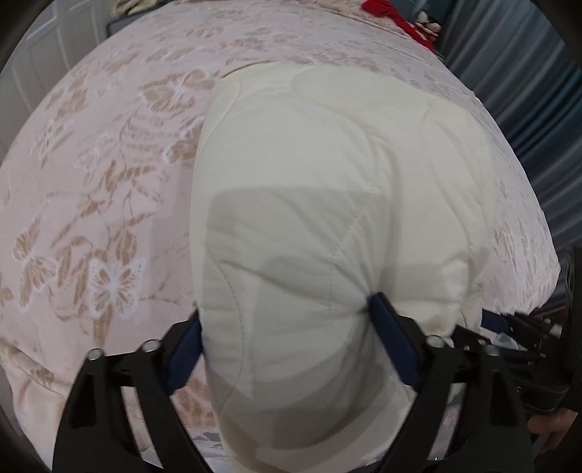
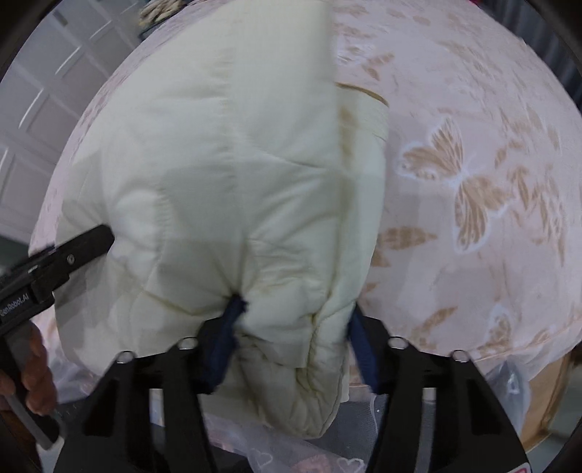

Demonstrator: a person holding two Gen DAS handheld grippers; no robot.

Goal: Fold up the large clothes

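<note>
Cream padded garment (image 1: 327, 189) lying on bed (image 1: 91, 189) with pink butterfly-print cover, near edge bunching at 6 o'clock in both wrist views. Left claw (image 1: 287, 338) gripping wide bundle of padding, blue pads (image 1: 394, 338) pressing into fabric both sides. Right claw (image 2: 294, 338) pinching narrower gathered fold, pads digging in. Left claw also showing at 9 o'clock in right wrist view. Red cloth (image 1: 393, 14) lying at 1 o'clock, far end of bed.
</note>
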